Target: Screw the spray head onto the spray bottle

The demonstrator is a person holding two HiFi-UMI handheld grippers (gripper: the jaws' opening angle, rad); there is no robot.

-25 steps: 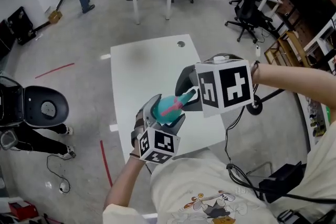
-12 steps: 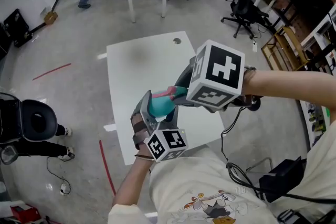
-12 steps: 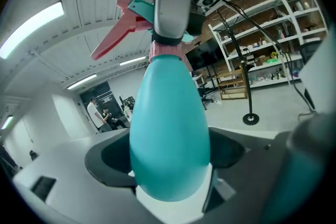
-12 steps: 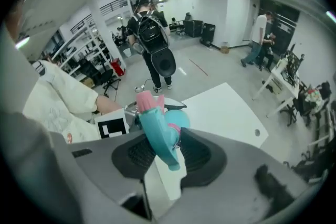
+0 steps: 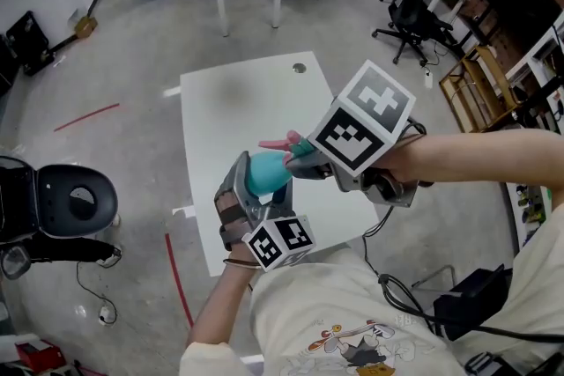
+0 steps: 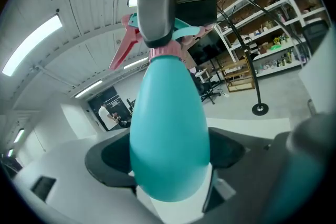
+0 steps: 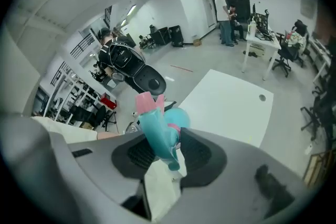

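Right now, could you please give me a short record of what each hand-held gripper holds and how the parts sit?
left hand-held gripper: shut on the spray bottle, around its body
right hand-held gripper: shut on the spray head
head position: on top of the bottle, pink collar at the neck
trigger: pink, sticking out sideways
how tightly screwed: cannot tell
where: both parts held in the air above the white table

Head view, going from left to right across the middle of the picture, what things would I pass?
Black round-topped stand → teal spray bottle → black-and-white marker cube → bare forearm
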